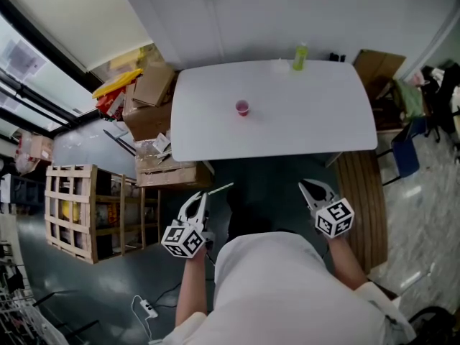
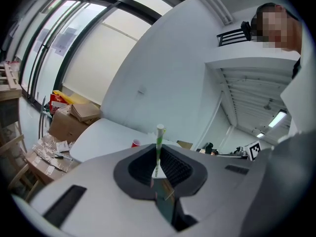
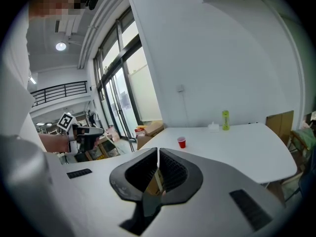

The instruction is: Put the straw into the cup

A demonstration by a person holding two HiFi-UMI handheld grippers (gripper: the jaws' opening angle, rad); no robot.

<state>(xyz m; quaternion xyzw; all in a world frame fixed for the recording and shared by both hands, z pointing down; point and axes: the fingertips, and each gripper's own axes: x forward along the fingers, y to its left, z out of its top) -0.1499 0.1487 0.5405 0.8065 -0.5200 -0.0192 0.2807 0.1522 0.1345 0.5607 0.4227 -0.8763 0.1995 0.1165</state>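
In the head view, the straw [image 1: 221, 188] was seen jutting from the left gripper [image 1: 200, 198], well apart from the cup [image 1: 242, 107] on the table [image 1: 309, 131]. In the left gripper view, it was shown pinched low between the jaws; light and crushable, it was judged best gripped gently. Only in the right gripper view was the right gripper [image 3: 158, 150] shown pressed together, empty.

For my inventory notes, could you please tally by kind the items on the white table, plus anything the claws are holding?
red cup: 1
green bottle: 1
small white object beside the bottle, too small to identify: 1
green-and-white straw, gripped in the left claw: 1
Total: 4
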